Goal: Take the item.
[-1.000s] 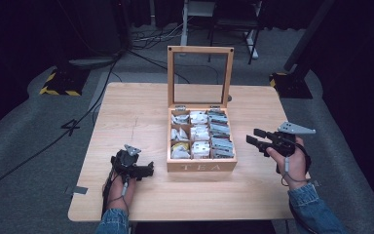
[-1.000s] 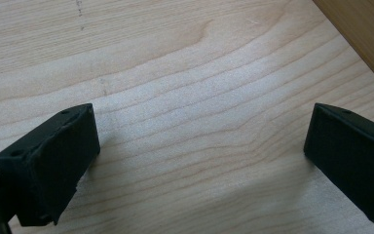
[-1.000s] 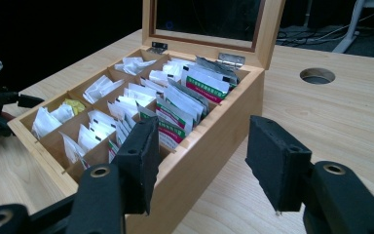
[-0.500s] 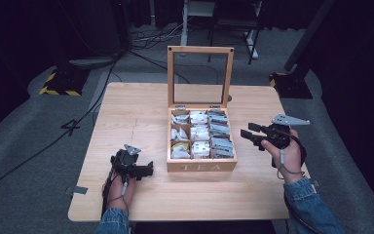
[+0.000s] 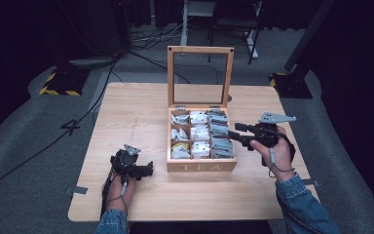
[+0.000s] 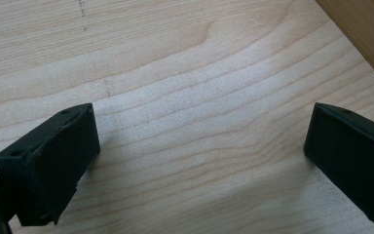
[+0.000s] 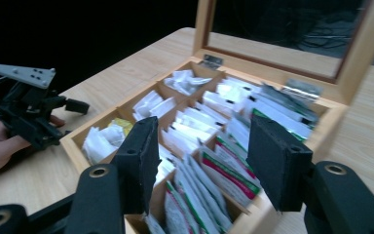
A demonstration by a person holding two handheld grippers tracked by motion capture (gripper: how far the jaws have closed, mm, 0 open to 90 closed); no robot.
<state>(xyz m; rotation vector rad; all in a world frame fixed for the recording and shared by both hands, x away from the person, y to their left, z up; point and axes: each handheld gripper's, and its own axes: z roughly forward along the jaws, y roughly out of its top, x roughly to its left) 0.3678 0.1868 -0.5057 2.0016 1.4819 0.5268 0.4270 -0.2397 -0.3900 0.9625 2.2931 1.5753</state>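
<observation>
Wooden tea box [image 5: 202,165] sits mid-frame, lid up; my right gripper [image 5: 233,132] hangs over its right-hand sachets [image 5: 221,144], jaws spread and empty for picking. Left gripper [image 5: 148,169] rests lower left, parted.

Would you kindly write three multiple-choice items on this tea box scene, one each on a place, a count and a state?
1. Where does the left gripper rest?
A. inside the box
B. on the table, left of the box
C. on the lid

2. How many columns of compartments does the tea box have?
A. two
B. three
C. five

3. How is the lid?
A. shut
B. lying off on the table
C. raised upright

Key: 1 B, the high view shows it on the table beside the box. 2 B, three columns show from above. 3 C, its frame stands at the hinges.
</observation>
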